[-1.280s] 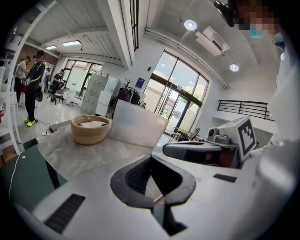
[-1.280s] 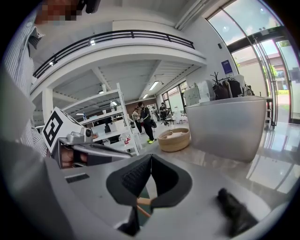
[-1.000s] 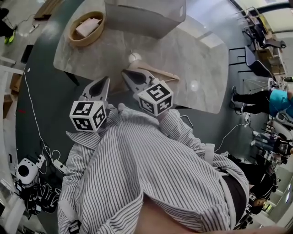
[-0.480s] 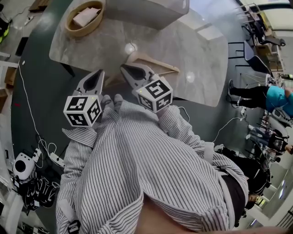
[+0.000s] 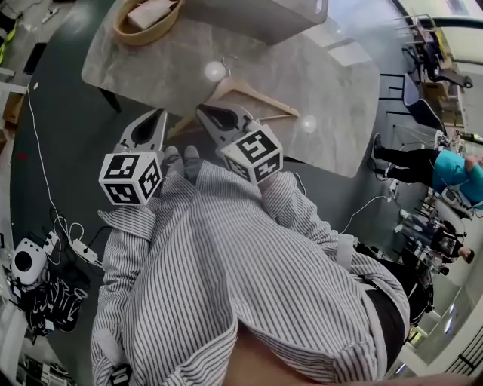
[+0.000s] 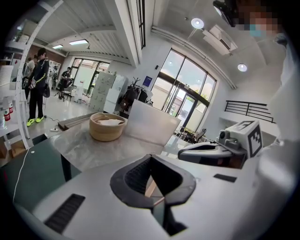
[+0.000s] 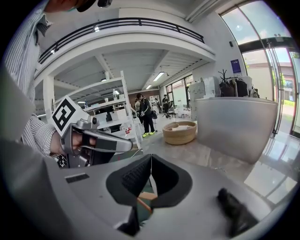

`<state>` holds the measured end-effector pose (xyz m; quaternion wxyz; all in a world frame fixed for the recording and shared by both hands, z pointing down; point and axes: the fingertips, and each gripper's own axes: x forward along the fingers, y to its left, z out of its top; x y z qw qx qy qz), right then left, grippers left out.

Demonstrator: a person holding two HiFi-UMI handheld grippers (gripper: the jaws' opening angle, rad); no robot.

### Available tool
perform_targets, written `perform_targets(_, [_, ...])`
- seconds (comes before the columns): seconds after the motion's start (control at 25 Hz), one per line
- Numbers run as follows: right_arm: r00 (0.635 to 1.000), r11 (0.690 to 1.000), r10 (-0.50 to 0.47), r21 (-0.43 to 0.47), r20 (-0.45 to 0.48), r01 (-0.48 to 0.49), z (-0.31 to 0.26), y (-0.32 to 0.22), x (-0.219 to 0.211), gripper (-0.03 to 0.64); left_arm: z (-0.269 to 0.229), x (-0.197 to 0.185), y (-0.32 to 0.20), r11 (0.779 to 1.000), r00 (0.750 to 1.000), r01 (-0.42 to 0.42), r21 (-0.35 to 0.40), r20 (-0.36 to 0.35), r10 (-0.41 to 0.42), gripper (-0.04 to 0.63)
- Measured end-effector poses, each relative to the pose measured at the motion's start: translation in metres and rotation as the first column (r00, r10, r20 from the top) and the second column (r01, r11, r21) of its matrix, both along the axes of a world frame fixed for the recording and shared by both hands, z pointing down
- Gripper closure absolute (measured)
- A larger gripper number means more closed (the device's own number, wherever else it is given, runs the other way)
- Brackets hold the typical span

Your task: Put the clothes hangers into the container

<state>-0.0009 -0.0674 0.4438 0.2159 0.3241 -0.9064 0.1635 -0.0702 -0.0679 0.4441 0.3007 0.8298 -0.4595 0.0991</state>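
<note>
Barely shifted since before, my right claw [image 5: 205,113] and left claw [image 5: 160,114] stay closed, empty; the hanger [image 5: 260,96] lies crosswise ahead, nearer the right.

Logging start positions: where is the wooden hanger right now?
In the head view, the wooden hanger lies on the marble table near its front edge. The right claw partly hides it, and the grey container stands across the table.

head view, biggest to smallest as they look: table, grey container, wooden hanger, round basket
1. table
2. grey container, though cropped
3. wooden hanger and round basket: too close to rank; the basket is cropped
</note>
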Motion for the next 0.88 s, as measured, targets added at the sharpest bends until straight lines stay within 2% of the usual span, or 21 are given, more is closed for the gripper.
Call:
perform_targets(0.36, [0.998,0.998,-0.045,-0.04,-0.034,0.043,0.017,0.004,-0.006,0.601,0.021,0.003,0.012,0.998,1.0,0.003,-0.056,-0.006,-0.003,0.586])
perform_targets(0.6, [0.991,0.992,-0.108,-0.069,-0.085,0.102,0.035,0.012,-0.01,0.601,0.038,0.001,0.024,0.994,1.0,0.019,-0.106,-0.012,-0.02,0.586])
perform_targets(0.88, [0.967,0.977,-0.202,-0.099,-0.153,0.188,0.055,0.03,-0.031,0.6,0.06,0.0,0.039,0.987,1.0,-0.01,-0.162,-0.031,0.005,0.585])
